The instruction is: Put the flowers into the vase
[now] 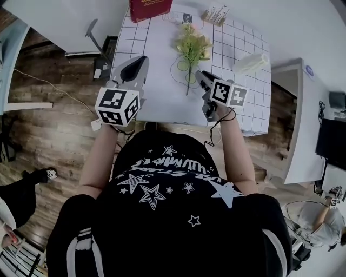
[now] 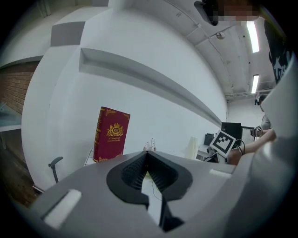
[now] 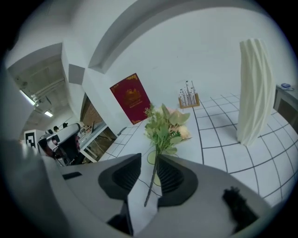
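Observation:
A bunch of green and pale flowers [image 1: 192,46] lies on the white gridded table [image 1: 160,103], its thin stem pointing toward me. My right gripper [image 1: 199,74] is at the stem's near end. In the right gripper view the stem [image 3: 151,181] runs between the open jaws of the right gripper [image 3: 149,169], close to the right-hand pad, with a gap on the other side. A white ribbed vase [image 1: 251,63] stands upright to the right [image 3: 255,90]. My left gripper [image 1: 141,58] hovers over the table's left part, shut and empty [image 2: 147,155].
A red book [image 1: 150,8] stands at the table's far edge, beside a small rack of slim items [image 1: 216,13]. A chair [image 1: 94,35] is off the table's left side. Wooden floor lies left, a white counter right.

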`<state>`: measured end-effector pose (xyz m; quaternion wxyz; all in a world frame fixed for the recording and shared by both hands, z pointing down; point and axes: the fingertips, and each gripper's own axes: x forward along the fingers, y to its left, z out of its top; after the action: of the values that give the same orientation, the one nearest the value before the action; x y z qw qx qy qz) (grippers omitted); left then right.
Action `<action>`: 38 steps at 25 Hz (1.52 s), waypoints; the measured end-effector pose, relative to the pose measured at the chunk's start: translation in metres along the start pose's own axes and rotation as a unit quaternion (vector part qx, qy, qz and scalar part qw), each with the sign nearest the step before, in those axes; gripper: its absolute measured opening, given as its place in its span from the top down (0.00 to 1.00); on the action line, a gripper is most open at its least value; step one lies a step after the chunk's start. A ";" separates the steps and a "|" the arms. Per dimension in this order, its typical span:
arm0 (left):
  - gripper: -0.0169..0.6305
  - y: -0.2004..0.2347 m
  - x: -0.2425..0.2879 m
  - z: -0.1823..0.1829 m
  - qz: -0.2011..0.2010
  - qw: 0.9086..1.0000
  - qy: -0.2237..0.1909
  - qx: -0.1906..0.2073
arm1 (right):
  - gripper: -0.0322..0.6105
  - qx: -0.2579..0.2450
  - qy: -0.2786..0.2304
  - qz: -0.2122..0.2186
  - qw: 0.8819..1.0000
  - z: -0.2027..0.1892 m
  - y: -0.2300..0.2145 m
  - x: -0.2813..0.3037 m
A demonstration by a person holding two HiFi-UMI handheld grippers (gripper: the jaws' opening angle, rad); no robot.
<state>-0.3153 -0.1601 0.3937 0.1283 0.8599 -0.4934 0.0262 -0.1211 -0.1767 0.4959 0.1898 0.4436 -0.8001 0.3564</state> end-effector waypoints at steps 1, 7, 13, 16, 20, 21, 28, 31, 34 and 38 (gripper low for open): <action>0.96 0.005 0.001 -0.001 0.000 1.000 0.001 -0.002 | 0.78 0.009 0.012 0.002 1.000 -0.002 0.000 0.009; 0.96 0.015 0.004 -0.011 -0.013 1.000 0.008 -0.015 | 0.74 0.037 0.062 -0.013 0.997 -0.006 -0.012 0.050; 0.96 0.031 0.009 -0.019 -0.014 1.000 0.017 -0.022 | 0.70 0.026 0.099 -0.046 0.994 -0.002 -0.022 0.076; 0.96 0.038 0.012 -0.020 -0.012 0.999 0.021 -0.028 | 0.69 0.029 0.123 -0.061 0.990 -0.006 -0.027 0.088; 0.96 0.045 0.016 -0.020 -0.013 0.999 0.020 -0.028 | 0.69 0.027 0.144 -0.087 0.985 -0.007 -0.034 0.096; 0.96 0.046 0.017 -0.020 -0.012 0.999 0.020 -0.031 | 0.70 0.023 0.149 -0.093 0.984 -0.007 -0.035 0.097; 0.96 0.041 0.021 -0.027 -0.021 0.999 0.025 -0.039 | 0.81 0.025 0.165 -0.086 0.982 -0.009 -0.036 0.100; 0.96 0.035 0.023 -0.027 -0.027 0.999 0.027 -0.035 | 0.85 0.054 0.149 -0.060 0.986 -0.006 -0.034 0.097; 0.96 0.031 0.026 -0.024 -0.027 0.999 0.024 -0.030 | 0.86 0.061 0.130 -0.036 0.989 -0.002 -0.029 0.090; 0.96 0.021 0.028 -0.022 -0.021 0.999 0.023 -0.023 | 0.86 0.072 0.104 0.020 0.992 0.003 -0.008 0.075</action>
<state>-0.3174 -0.1886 0.4241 0.1600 0.8660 -0.4727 0.0321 -0.1540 -0.2250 0.5436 0.2322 0.4007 -0.7571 0.4607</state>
